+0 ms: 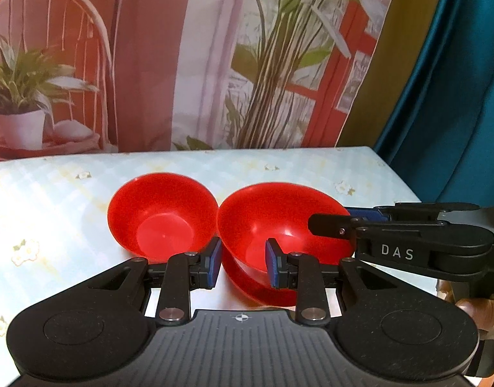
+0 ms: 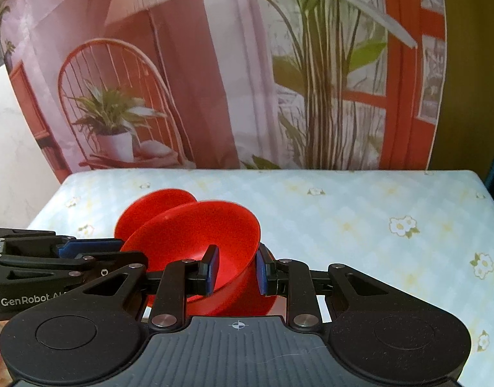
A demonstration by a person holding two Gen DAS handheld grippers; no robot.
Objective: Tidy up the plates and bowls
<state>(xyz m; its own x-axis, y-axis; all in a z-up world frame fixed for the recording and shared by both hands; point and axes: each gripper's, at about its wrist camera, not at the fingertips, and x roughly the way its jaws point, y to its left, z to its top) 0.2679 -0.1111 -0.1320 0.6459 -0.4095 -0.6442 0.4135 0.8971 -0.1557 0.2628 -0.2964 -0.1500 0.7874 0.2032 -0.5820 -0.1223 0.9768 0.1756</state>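
Observation:
Two red bowls stand side by side on the table. The left bowl sits on the cloth. The right bowl rests tilted over a red plate. My left gripper straddles the right bowl's left rim, one pad inside and one outside, jaws partly apart. My right gripper straddles the same bowl's right rim, and it also shows in the left wrist view. The other bowl sits behind. Contact with the rim is unclear for both.
The table wears a pale blue checked cloth with small flowers. A printed backdrop of plants and a chair hangs behind it. A teal curtain hangs at the right. The table's right part shows bare cloth.

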